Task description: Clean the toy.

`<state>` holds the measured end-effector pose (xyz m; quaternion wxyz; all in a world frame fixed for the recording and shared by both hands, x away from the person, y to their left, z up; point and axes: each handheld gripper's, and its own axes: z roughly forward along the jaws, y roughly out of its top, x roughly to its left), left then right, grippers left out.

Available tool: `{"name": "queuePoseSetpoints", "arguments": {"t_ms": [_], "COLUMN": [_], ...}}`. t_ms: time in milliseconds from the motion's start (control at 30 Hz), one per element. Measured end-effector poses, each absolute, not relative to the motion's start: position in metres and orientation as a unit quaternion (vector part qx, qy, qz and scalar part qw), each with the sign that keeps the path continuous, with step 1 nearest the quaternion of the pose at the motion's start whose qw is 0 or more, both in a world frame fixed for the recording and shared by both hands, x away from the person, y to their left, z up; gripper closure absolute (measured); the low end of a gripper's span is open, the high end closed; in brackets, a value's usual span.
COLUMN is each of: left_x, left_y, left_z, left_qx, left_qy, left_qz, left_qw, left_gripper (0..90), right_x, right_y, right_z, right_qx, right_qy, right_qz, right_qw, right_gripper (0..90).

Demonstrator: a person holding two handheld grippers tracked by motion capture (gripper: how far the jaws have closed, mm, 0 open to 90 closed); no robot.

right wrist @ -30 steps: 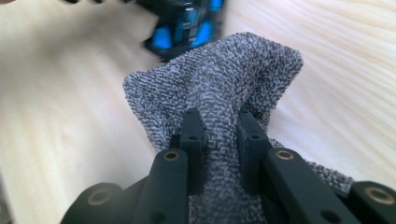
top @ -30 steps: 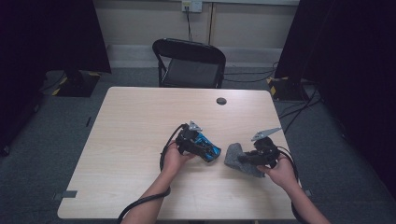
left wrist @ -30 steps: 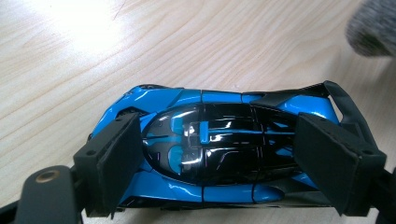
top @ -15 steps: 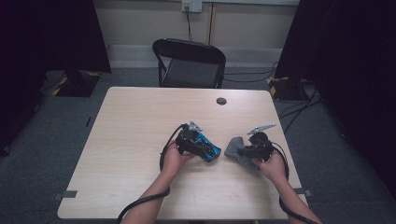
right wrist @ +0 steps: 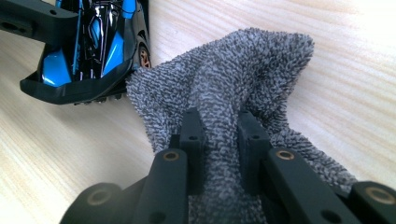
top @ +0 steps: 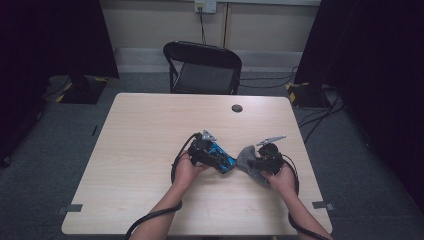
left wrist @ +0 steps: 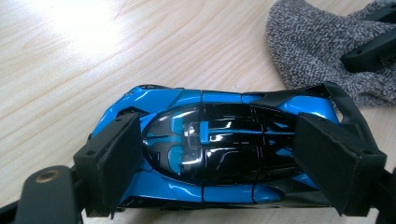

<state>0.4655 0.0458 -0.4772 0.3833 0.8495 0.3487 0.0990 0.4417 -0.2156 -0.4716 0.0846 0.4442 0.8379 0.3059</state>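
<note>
The toy car (left wrist: pixel 215 149) is being pinched lengthwise by the left gripper (left wrist: pixel 219 163) fingers on the desk (top: pixel 150 130); the grey cloth (right wrist: pixel 233 93) is being pinched by the right gripper (right wrist: pixel 219 135) fingers, probably for wiping next.

jaws (right wrist: pixel 219 140): yours are black, square pads, brass-ringed screw holes
cables (top: pixel 150 220): black, trailing off your grippers
plates (top: pixel 270 140): grey, three-cornered
sleeves: none, forearms bare
</note>
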Motion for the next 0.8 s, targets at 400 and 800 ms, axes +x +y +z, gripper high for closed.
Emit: {"name": "queuePoseSetpoints", "arguments": {"t_ms": [400, 800], "left_x": [0.466, 0.466], "left_y": [0.045, 0.046], "left_z": [-0.477, -0.477], "left_qx": [0.850, 0.850], "left_qy": [0.349, 0.348], "left_qz": [0.100, 0.100], "left_qw": [0.383, 0.383], "left_gripper": [15.9, 15.9], "right_x": [0.427, 0.415], "right_y": [-0.210, -0.202], "right_z": [-0.473, -0.473], "right_qx": [0.424, 0.406], "right_qy": [0.848, 0.856], "right_qz": [0.312, 0.316], "right_qw": [0.063, 0.048], "right_gripper": [76.3, 76.3]}}
